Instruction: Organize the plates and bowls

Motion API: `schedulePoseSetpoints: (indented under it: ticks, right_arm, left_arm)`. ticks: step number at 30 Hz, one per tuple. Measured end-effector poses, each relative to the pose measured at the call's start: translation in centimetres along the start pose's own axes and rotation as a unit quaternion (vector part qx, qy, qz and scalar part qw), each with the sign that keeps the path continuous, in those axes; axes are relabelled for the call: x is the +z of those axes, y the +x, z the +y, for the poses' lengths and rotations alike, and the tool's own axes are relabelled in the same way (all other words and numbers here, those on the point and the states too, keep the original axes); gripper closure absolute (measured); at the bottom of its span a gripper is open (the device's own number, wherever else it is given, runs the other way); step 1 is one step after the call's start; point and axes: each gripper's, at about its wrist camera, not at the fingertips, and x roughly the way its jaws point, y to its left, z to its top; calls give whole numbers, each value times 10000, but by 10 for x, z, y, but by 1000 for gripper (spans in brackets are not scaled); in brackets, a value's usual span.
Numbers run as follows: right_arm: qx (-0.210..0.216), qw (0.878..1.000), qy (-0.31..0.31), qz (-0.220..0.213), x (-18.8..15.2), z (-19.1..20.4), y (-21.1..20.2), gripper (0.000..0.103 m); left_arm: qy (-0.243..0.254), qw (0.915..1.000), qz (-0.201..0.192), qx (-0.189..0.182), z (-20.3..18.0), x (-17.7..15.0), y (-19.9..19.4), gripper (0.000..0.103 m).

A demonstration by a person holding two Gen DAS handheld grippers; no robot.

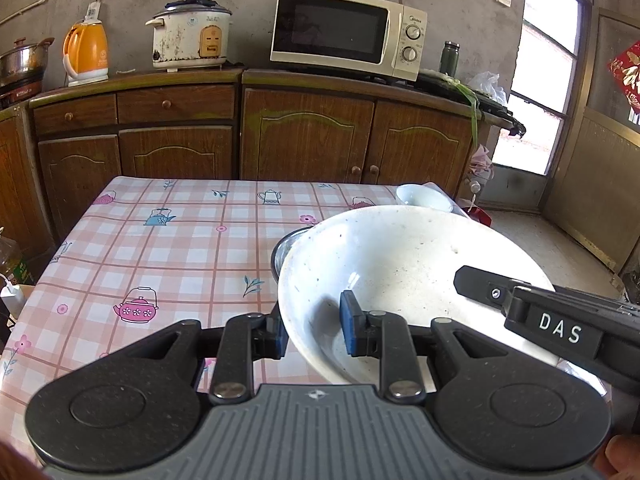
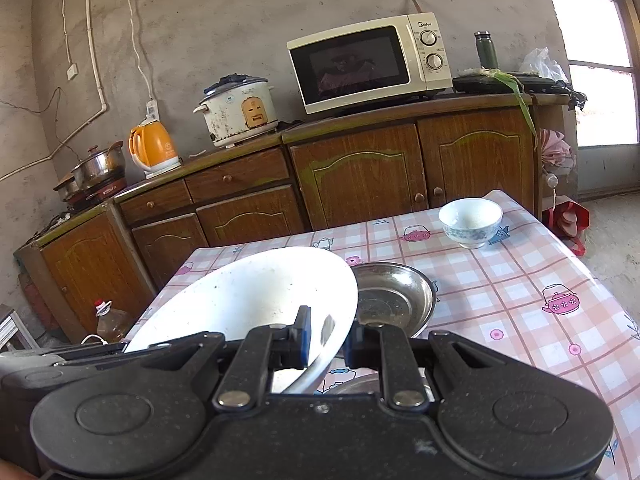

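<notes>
A big white bowl (image 1: pixel 400 272) (image 2: pixel 248 296) hangs tilted over the checked table (image 1: pixel 160 248), gripped from both sides. My left gripper (image 1: pixel 314 330) is shut on its left rim, one blue pad inside and one outside. My right gripper (image 2: pixel 329 338) is shut on the opposite rim; one of its fingers (image 1: pixel 484 286) shows inside the bowl in the left wrist view. Just behind the white bowl a shallow metal dish (image 2: pixel 394 300) (image 1: pixel 289 245) rests on the table. A small white bowl with a blue pattern (image 2: pixel 471 220) (image 1: pixel 424 197) stands at the far right corner.
A second metal rim (image 2: pixel 354 387) shows under the white bowl near my right gripper. Wooden cabinets (image 1: pixel 304 136) behind the table carry a microwave (image 1: pixel 344 30), rice cooker (image 1: pixel 192 36), orange kettle (image 1: pixel 85 54) and steel pot (image 1: pixel 22 60). An oil bottle (image 2: pixel 110 322) stands on the floor at the left.
</notes>
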Motion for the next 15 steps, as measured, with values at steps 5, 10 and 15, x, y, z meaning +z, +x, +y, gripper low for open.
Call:
schedulePoseSetpoints:
  ticks: [5,10,15]
  right_arm:
    - [-40,10000,13,5,-2,-3,-2,82]
    - [-67,10000,26,13,-4,-5,-4,82]
    - [-105,9999,30,33,-6,-8,-5,82]
  left_arm:
    - [13,10000,34,-37,-2,-1,1,78]
    - [18,10000,58,-61,-4,-3,2,78]
    - [28,9999,96,-91,-6,-5,3,78]
